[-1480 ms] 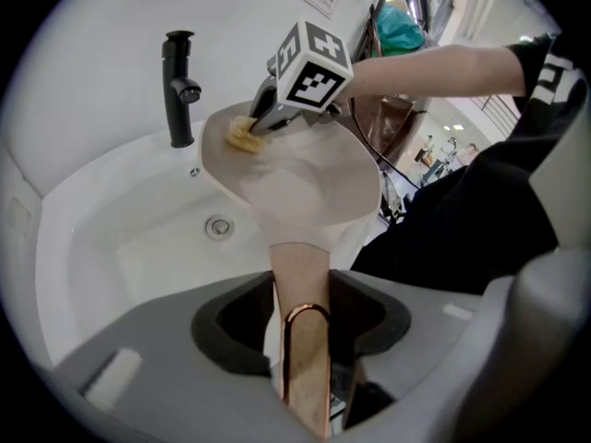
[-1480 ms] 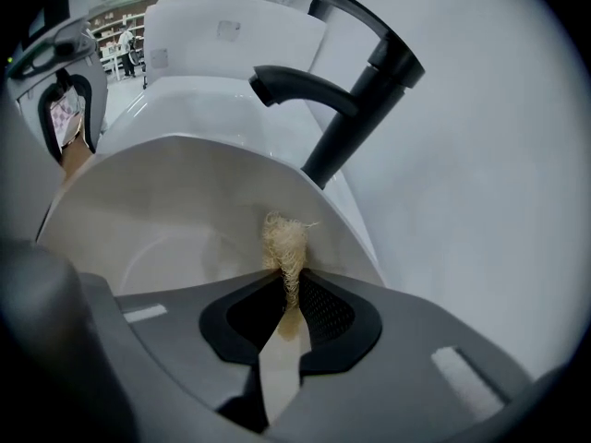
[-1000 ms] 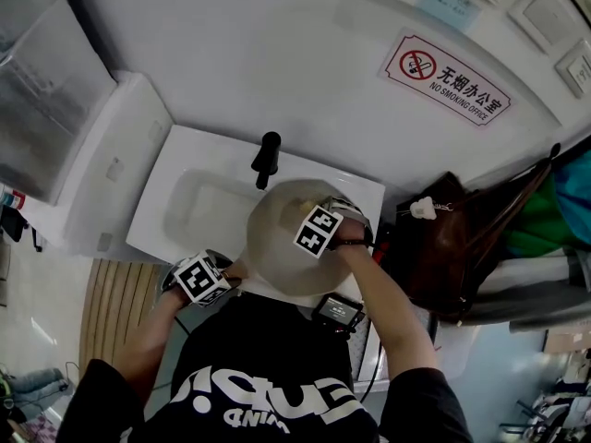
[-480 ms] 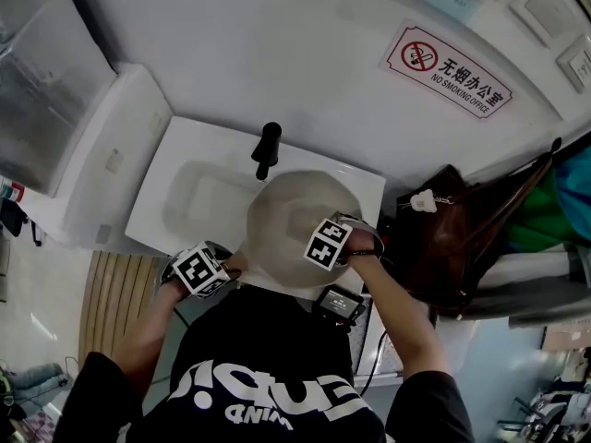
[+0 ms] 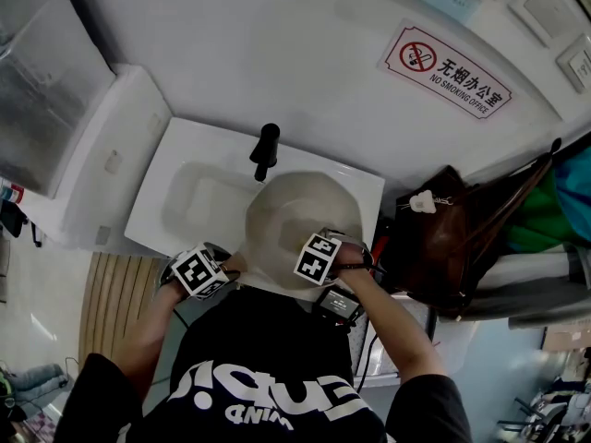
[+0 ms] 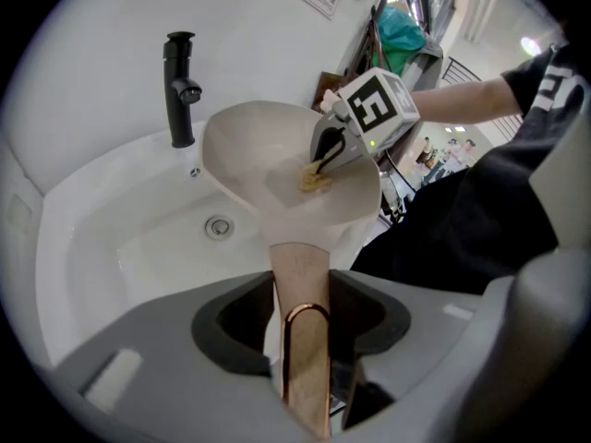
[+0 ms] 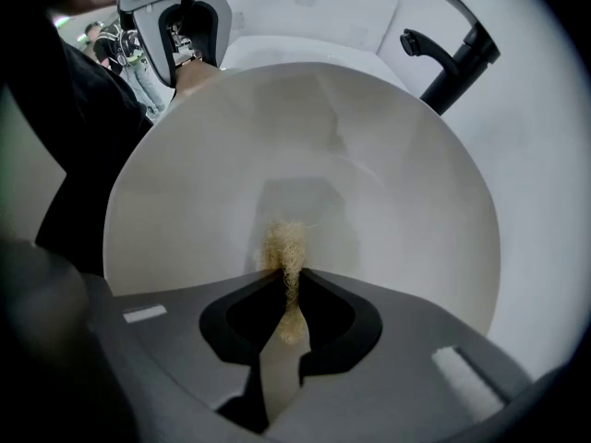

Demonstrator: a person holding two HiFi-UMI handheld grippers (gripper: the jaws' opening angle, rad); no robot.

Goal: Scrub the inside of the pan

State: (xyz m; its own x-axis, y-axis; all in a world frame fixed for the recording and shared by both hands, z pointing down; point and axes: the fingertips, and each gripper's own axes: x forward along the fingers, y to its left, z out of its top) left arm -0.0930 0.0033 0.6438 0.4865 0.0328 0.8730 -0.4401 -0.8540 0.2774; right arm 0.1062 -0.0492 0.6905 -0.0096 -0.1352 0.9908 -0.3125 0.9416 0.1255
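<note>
Pan (image 5: 297,221) tilted over the sink's (image 5: 180,206) near edge, scrubbing under way.
Left gripper's (image 6: 302,344) jaws pinch the brown handle (image 6: 300,280), which runs ahead of them to the bowl. Right gripper's (image 7: 286,317) jaws are clamped on a straw-coloured scrubber (image 7: 284,247) whose tuft presses the pan's inner floor just ahead of them. That surface looks pale, with no visible dirt, so the work seems well along, the side walls perhaps left. Beyond the pan stands the black faucet (image 5: 266,153), near its far rim and the likeliest obstacle. A brown bag (image 5: 443,247) hangs well off to the right.
</note>
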